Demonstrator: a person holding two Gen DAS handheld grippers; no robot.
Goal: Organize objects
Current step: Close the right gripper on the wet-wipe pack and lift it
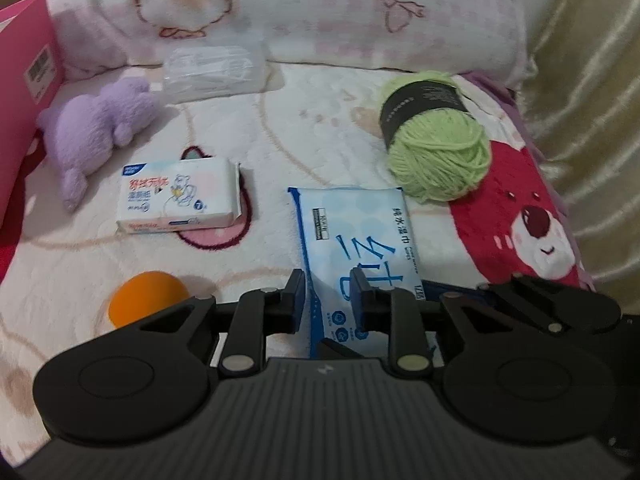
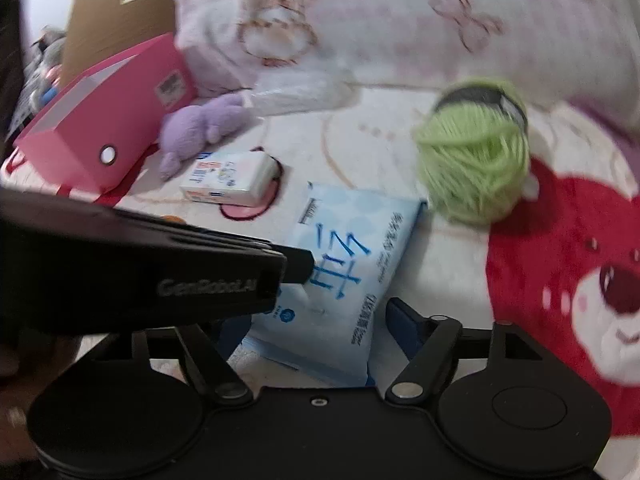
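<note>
Both grippers are down over the blue wet-wipes pack, which lies flat on the blanket-covered bed, near the front middle. The left gripper has its jaws clenched on the pack's near left part, pads pressing the wrapper. The right gripper has its jaws spread wide astride the pack's near end; whether the pads touch it can't be told, the frame is blurred.

Green yarn ball sits just beyond the pack's far right corner, almost touching. Small white tissue pack lies to the left of the wipes, with a clear strip of blanket between. Orange ball sits near the left gripper's left side, partly hidden by it. Purple plush toy lies further back left, beside the pink box that walls off the left edge. Clear plastic packet rests against the pillow that closes off the back. A curtain bounds the right edge.

Open blanket: the middle stretch between tissue pack and yarn, and the red bear print at right.
</note>
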